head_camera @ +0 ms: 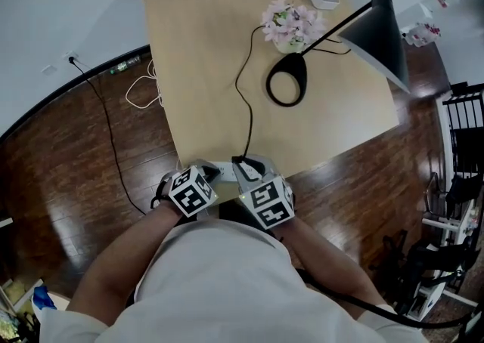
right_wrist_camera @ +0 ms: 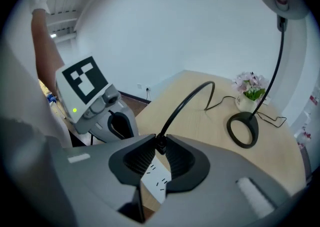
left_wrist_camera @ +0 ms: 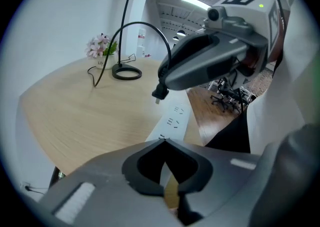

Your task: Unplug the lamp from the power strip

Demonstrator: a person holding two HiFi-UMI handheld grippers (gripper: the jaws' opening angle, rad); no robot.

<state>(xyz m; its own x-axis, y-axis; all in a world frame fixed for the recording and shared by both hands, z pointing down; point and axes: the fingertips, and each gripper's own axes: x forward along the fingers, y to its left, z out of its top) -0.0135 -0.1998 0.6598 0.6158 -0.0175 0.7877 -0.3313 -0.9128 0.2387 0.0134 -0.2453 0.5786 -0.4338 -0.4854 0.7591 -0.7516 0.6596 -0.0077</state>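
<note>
Left gripper view shows the plug out, but it could drop

The plug [left_wrist_camera: 159,91] hangs in the air just above the power strip [left_wrist_camera: 175,119], with its metal pins bare. The right gripper [left_wrist_camera: 164,82] pinches it between its jaws. The hold is only at the very tips, so I think the plug could slip out. It would fall onto the strip or off the table [head_camera: 197,54].

The cord [right_wrist_camera: 186,102] goes from the plug in a loose curve to the lamp [head_camera: 378,32] at the far side. A hard pull toward the person could make the cord go tight. Then it could drag the lamp, and the lamp could bump the flower vase [head_camera: 290,26] beside it.

The left gripper [left_wrist_camera: 163,142] has its jaws pressed together, tip to tip, at the near end of the strip. I cannot tell if it pushes down on it. The strip lies along the near edge of the table, so a bump could knock it to the floor [head_camera: 76,183].
</note>
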